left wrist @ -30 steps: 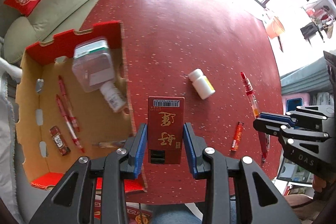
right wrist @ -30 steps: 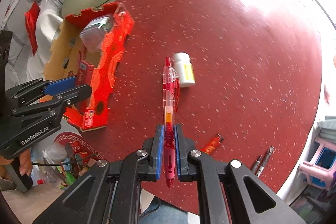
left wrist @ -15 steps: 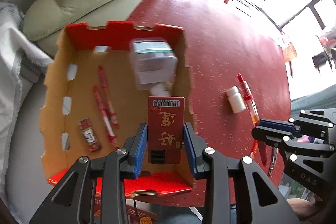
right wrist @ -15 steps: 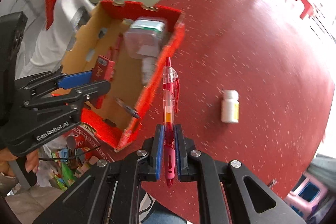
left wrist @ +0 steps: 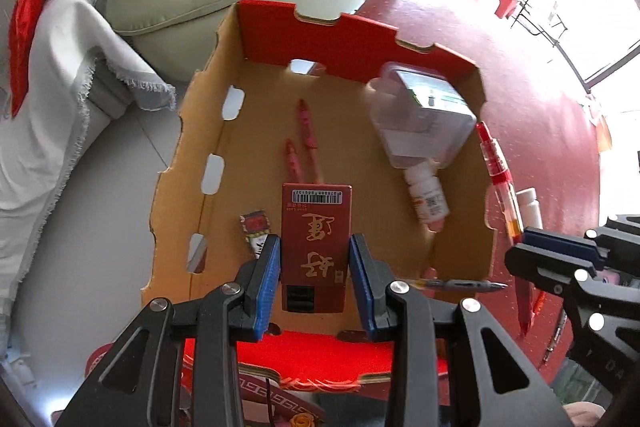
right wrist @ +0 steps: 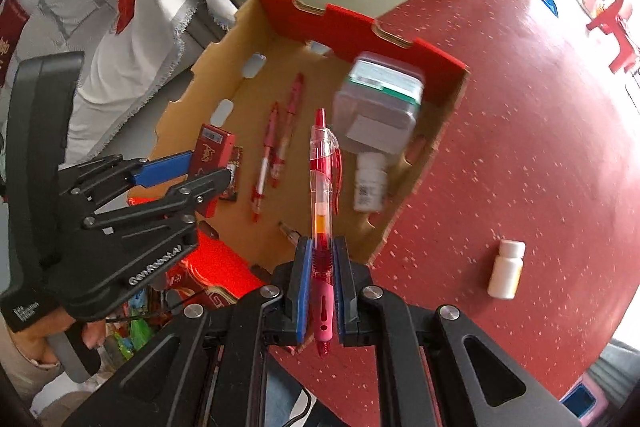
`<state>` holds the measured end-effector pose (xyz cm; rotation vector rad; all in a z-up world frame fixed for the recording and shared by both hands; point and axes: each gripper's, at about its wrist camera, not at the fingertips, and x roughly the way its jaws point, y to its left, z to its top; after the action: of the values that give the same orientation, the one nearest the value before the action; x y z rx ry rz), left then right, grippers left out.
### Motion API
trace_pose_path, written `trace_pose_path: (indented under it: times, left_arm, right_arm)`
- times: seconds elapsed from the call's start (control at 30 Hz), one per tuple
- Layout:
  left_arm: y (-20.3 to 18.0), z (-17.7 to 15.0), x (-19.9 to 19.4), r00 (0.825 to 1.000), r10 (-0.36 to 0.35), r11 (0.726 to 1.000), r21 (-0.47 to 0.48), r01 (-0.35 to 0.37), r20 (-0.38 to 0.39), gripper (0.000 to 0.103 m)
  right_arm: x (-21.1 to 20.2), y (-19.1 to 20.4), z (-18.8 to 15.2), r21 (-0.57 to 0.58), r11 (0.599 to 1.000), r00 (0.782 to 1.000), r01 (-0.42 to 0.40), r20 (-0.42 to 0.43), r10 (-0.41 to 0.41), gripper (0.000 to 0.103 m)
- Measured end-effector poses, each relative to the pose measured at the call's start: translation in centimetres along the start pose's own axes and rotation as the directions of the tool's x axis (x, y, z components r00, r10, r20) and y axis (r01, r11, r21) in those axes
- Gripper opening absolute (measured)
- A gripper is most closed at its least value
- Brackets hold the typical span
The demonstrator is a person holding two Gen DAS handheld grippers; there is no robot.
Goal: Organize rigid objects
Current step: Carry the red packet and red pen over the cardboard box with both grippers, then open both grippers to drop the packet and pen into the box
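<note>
The left gripper (left wrist: 315, 271) is pinching a red cigarette pack (left wrist: 316, 247) above the open cardboard box (left wrist: 460, 247), while the right gripper (right wrist: 321, 291) is clamping a red pen (right wrist: 323, 195) over the box's right wall. A white pill bottle (right wrist: 506, 269) is lying on the red table (right wrist: 520, 147), well right of the box.

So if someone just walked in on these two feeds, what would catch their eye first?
Probably the two loaded grippers over the cardboard box: the left gripper clamps a red packet, and the right gripper is shut on a red pen. Next, the clear plastic container lying inside the box, and a lone white bottle out on the red table.
</note>
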<state>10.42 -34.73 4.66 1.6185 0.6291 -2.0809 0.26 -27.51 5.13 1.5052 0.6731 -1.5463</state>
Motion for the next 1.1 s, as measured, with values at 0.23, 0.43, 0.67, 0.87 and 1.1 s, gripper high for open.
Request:
trace_pose_path:
  times: [0.23, 0.43, 0.67, 0.87, 1.1]
  left_arm:
    - [0.6, 0.3, 1.3, 1.0, 0.011, 1.0, -0.003, -0.011, -0.017, 0.037]
    - [0.3, 0.5, 2.2, 0.999, 0.017, 1.0, 0.008, -0.017, -0.031, 0.037]
    - [0.2, 0.7, 3.3, 0.998, 0.028, 1.0, 0.012, -0.027, -0.051, 0.037]
    - [0.2, 0.7, 4.0, 0.997, 0.039, 0.999, 0.017, -0.038, -0.066, 0.037]
    - [0.6, 0.8, 5.3, 0.993, 0.076, 0.997, -0.001, -0.076, -0.092, 0.038]
  right_arm:
    - [1.7, 0.7, 1.3, 0.014, 1.0, 1.0, 0.004, -0.025, -0.003, 0.011]
    - [2.7, 0.2, 1.6, 0.045, 0.999, 0.999, 0.009, -0.051, -0.007, 0.011]
    - [3.8, -0.2, 2.0, 0.071, 0.997, 0.997, 0.018, -0.076, -0.013, 0.011]
    - [4.9, -0.2, 2.2, 0.083, 0.996, 0.996, 0.023, -0.09, -0.015, 0.011]
    - [6.5, 0.2, 2.3, 0.064, 0.997, 0.992, 0.043, -0.122, -0.035, 0.011]
